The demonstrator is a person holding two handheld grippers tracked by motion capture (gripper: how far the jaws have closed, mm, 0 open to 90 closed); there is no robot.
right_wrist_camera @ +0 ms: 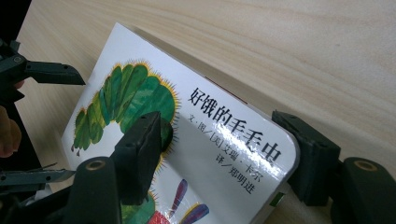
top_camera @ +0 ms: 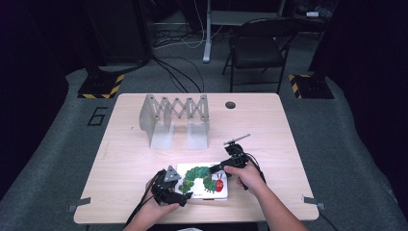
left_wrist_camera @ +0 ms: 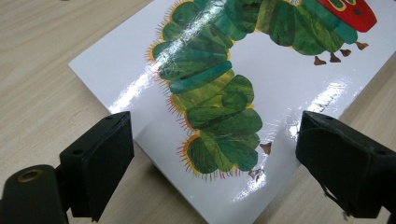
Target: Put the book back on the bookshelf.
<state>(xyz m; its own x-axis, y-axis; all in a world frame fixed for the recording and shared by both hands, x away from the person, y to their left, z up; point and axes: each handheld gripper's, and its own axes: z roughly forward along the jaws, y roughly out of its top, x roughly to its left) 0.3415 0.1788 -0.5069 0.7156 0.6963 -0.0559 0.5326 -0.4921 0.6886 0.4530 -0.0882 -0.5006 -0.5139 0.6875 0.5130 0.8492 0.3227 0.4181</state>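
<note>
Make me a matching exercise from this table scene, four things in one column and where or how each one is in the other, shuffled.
Things:
1. book
2. left gripper
3. right gripper
4. folding rack

States:
A. stands at the far side of the table
B. jaws open, spread over the book's corner
C. lies near the table's front edge, caterpillar cover up
D. jaws on either side of the book's corner with the printed title

Pairs: 1-C, 2-B, 3-D, 4-A
</note>
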